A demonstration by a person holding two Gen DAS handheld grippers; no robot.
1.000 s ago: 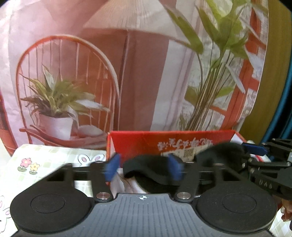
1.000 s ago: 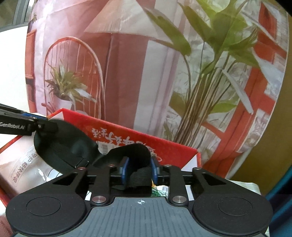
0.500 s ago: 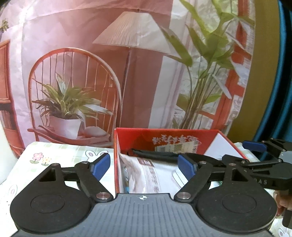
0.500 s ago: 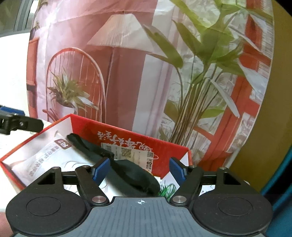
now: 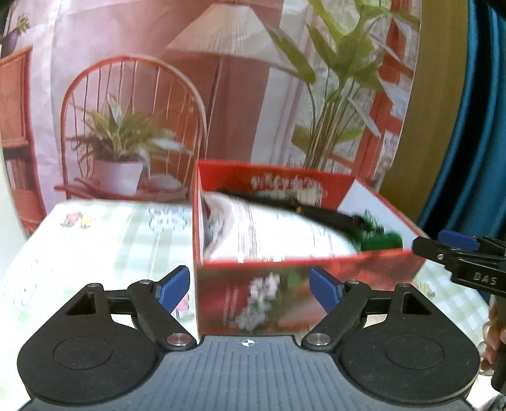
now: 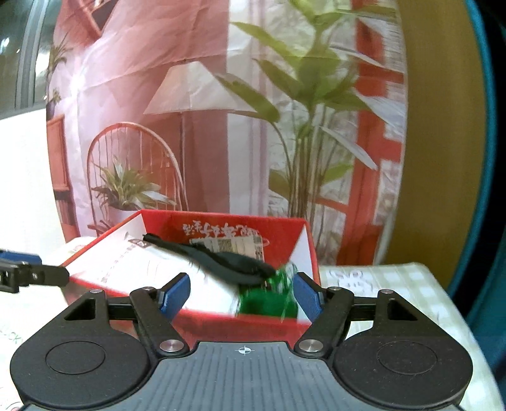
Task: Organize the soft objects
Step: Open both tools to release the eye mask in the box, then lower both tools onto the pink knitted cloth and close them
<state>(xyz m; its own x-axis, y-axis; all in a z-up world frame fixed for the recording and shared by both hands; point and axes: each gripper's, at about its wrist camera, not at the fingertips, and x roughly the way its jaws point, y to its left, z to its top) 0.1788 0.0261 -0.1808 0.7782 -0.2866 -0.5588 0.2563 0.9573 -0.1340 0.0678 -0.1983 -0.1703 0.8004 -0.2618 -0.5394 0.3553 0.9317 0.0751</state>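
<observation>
Inside the red box [image 6: 221, 319], the black eye mask [image 6: 221, 259] lies released; both claws, left [image 5: 249, 289] and right [image 6: 242, 295], gape wide and empty. Next move, by judgement: fetch another soft item.

a printed backdrop [image 5: 132, 57] is hanging behind the table, creased and showing a painted room. a lampshade [image 5: 227, 30] on a thin stand is standing in that print, beside a red spindle-back chair [image 5: 132, 104] that is carrying a potted plant [image 5: 118, 148] in a white pot. a tall leafy plant [image 6: 303, 104] is rising at the print's right, in front of a red window frame [image 6: 367, 132]. a pale green checked tablecloth [image 5: 95, 240] with small flower and bunny motifs is covering the table. an olive band [image 6: 439, 126] and a teal curtain [image 5: 474, 110] are showing past the print's right edge.
</observation>
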